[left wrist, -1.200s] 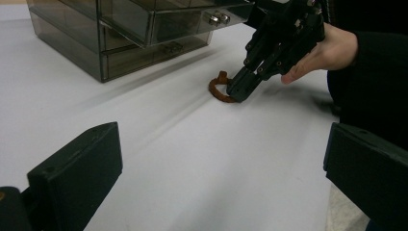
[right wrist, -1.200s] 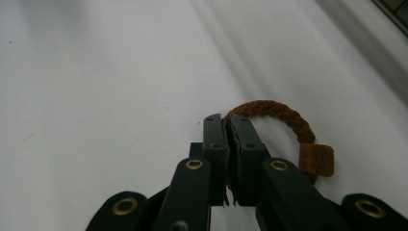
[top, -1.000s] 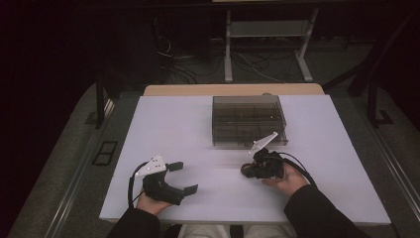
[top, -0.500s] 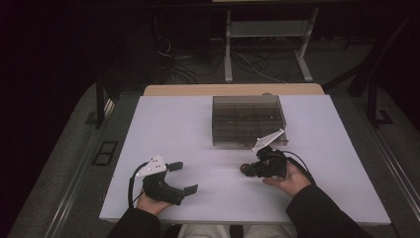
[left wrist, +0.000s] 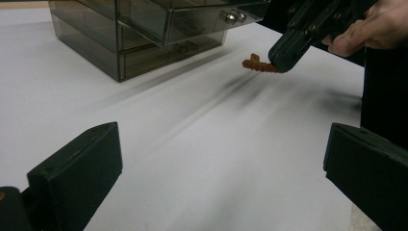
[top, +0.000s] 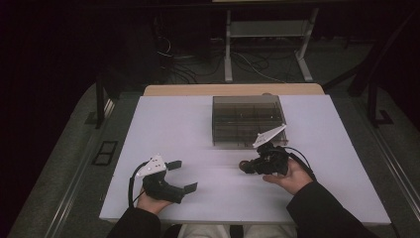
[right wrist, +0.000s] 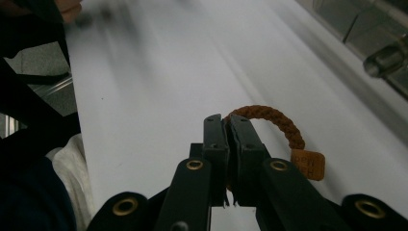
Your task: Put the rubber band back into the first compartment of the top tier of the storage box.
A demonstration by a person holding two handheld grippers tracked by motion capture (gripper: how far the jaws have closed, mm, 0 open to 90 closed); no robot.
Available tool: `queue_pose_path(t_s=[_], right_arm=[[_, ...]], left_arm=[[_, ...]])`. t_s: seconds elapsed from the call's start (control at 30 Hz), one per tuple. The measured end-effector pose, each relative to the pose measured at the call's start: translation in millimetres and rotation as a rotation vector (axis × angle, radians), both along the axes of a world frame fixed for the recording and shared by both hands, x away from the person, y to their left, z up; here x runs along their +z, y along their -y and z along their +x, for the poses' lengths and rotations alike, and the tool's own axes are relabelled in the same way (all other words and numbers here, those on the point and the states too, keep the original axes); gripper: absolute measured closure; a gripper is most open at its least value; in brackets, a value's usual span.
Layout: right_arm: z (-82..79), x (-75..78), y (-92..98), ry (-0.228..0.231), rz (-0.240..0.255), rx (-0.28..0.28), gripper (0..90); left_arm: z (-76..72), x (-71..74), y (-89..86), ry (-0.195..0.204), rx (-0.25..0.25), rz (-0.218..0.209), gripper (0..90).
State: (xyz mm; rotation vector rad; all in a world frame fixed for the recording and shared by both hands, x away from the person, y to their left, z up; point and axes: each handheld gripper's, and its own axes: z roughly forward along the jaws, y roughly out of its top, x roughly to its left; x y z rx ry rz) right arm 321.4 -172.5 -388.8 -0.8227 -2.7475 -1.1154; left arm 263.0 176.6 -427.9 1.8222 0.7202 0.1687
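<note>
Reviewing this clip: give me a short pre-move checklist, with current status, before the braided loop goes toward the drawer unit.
1. Right hand-held gripper shut on the braided loop: ok.
2. Loop lifted clear of the table: cannot tell.
3. Left hand-held gripper open and holding nothing: ok.
4. A drawer of the drawer unit open to take the loop: not ok in the left gripper view; they look closed.
5. Table between loop and unit bare: ok.

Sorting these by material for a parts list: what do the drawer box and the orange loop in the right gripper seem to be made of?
Drawer box: looks like smoky clear plastic, glossy; its drawers show through the walls, and the knobs look like shiny metal.
Orange loop: seemingly braided cord or leather, matte, with a woven texture and a small flat tag. The right gripper pinches it.
</note>
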Motion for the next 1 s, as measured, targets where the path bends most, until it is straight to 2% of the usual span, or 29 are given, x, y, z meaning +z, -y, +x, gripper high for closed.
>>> queue_pose_path(t_s=[0.5,1.0], right_arm=[[0.9,21.4,1.6,0.016,0.020,0.018,85.2],[0.4,41.2,-2.3,0.041,0.004,0.046,85.1]], left_arm=[[0.0,0.1,-0.1,0.000,0.001,0.001,0.0],[0.1,0.4,0.1,0.002,-0.005,0.003,0.0]])
